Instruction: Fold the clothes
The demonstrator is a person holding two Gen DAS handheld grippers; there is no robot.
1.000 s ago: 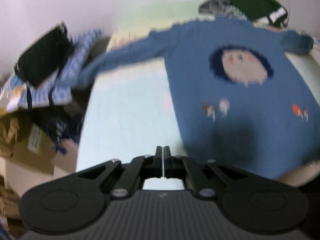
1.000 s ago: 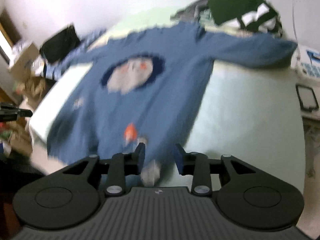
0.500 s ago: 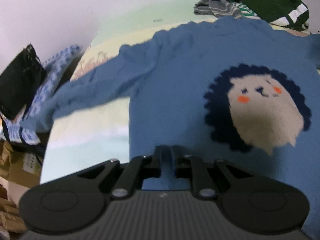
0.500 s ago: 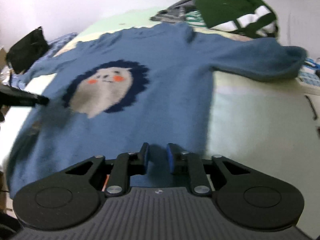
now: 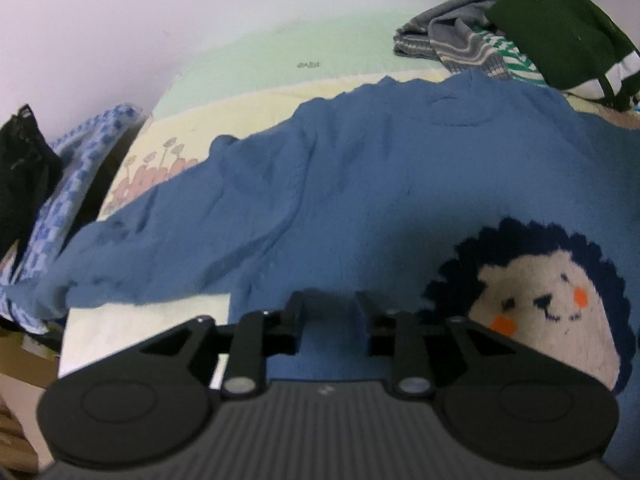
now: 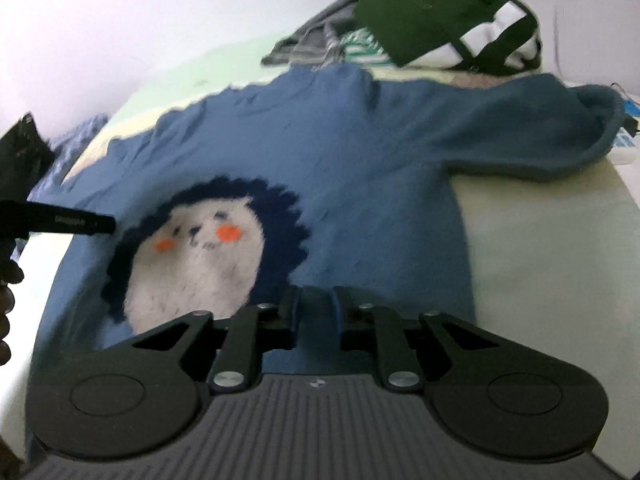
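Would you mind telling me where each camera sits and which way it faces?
Left wrist: behind the open left tool, facing the blue sweater and its left sleeve.
Right wrist: behind the open right tool, facing the sweater's body; the left tool and a hand show at the left.
Shared: sweater, hedgehog motif, clothes pile.

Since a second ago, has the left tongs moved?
Yes. The left tongs advanced up the blue sweater toward the clothes pile, and opened.
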